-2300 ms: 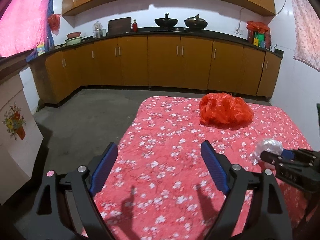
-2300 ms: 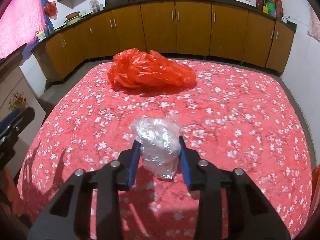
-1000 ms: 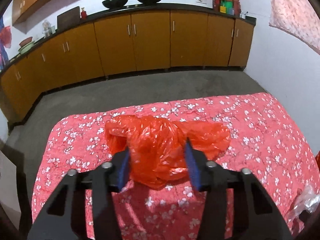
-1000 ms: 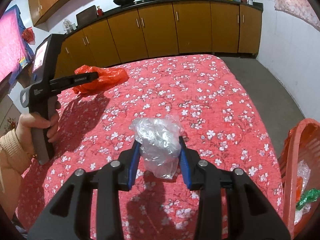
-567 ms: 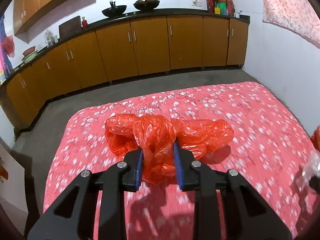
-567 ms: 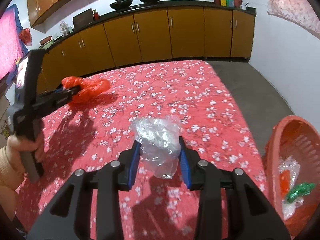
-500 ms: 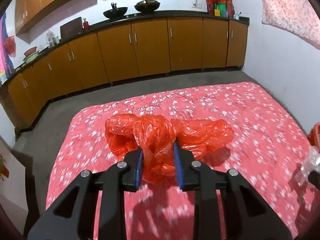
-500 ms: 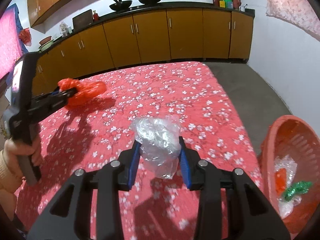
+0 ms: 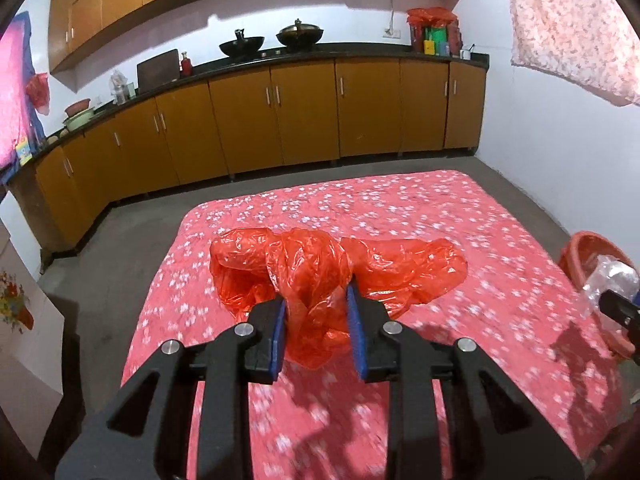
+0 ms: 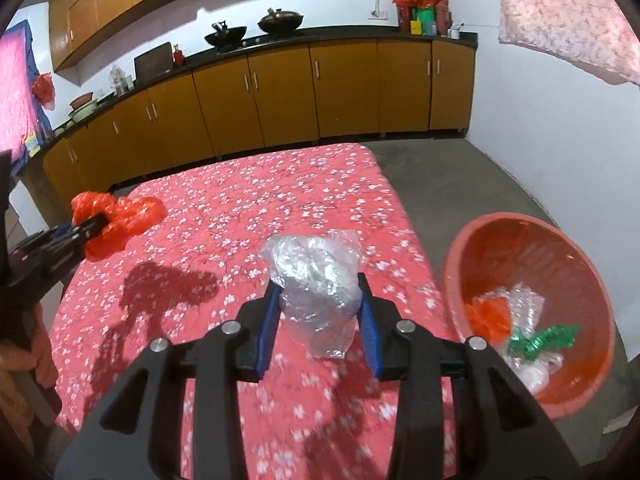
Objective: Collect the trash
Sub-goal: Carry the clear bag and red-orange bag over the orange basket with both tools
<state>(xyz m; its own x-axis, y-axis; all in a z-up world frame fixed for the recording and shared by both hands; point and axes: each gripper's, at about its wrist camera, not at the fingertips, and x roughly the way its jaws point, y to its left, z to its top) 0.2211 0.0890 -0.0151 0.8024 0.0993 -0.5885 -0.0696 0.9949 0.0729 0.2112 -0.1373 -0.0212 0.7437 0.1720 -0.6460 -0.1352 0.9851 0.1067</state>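
My left gripper (image 9: 316, 300) is shut on a crumpled red plastic bag (image 9: 316, 264), which hangs lifted above the red flowered tablecloth (image 9: 420, 216). In the right wrist view the same red bag (image 10: 116, 220) shows at the far left, in the left gripper (image 10: 90, 226). My right gripper (image 10: 316, 284) is shut on a wad of clear plastic (image 10: 314, 276), held above the cloth near its right edge. An orange basket (image 10: 500, 228) stands just right of the table with clear, orange and green scraps inside. The basket's rim (image 9: 584, 242) and the clear wad (image 9: 612, 276) also show at the left wrist view's right edge.
Brown kitchen cabinets (image 9: 280, 112) under a dark counter run along the far wall and the left side. Bare grey floor (image 10: 460, 168) lies between table and cabinets. A white wall (image 10: 552, 120) closes the right side. A person's sleeve (image 10: 24, 360) is at the lower left.
The left gripper closed on the red bag and lifted it off the cloth. Both grippers moved right toward the orange basket, which now fills more of the right wrist view.
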